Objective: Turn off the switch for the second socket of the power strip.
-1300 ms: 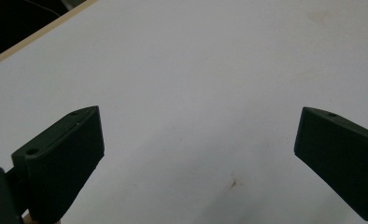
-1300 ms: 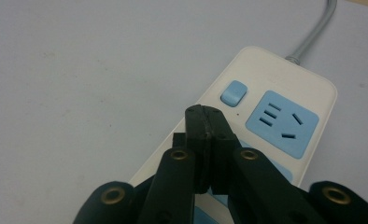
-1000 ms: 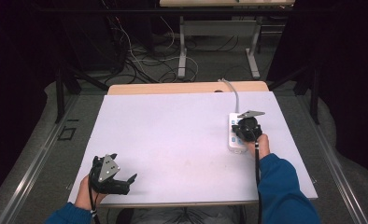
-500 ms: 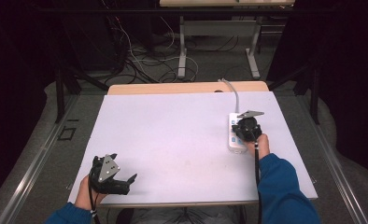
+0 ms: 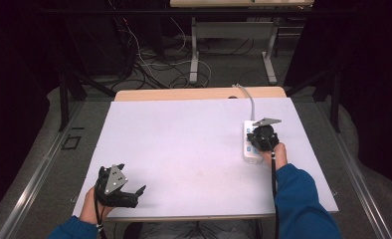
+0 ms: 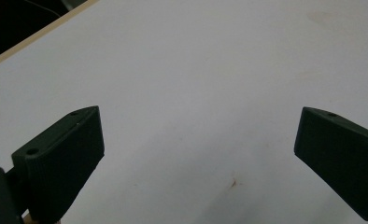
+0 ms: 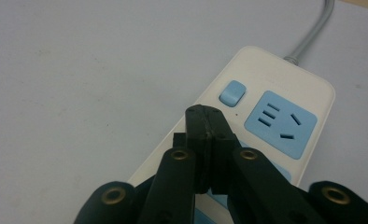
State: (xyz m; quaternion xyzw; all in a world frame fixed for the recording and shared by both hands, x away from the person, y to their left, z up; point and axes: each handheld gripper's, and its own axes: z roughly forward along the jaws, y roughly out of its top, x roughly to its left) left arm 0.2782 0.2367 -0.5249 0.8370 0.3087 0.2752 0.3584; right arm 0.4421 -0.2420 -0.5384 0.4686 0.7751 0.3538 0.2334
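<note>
Right gripper (image 7: 204, 114) – jaws pinched together, empty, tips just short of the blue switch (image 7: 232, 92) on the power strip (image 5: 250, 144) at table's right. Switch not yet pressed. Left gripper (image 5: 115, 185) – jaws wide, idle.

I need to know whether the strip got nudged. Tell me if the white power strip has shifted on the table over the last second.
No. In the high view the power strip lies at the same spot by the table's right edge, with the right claw shut above it.
</note>
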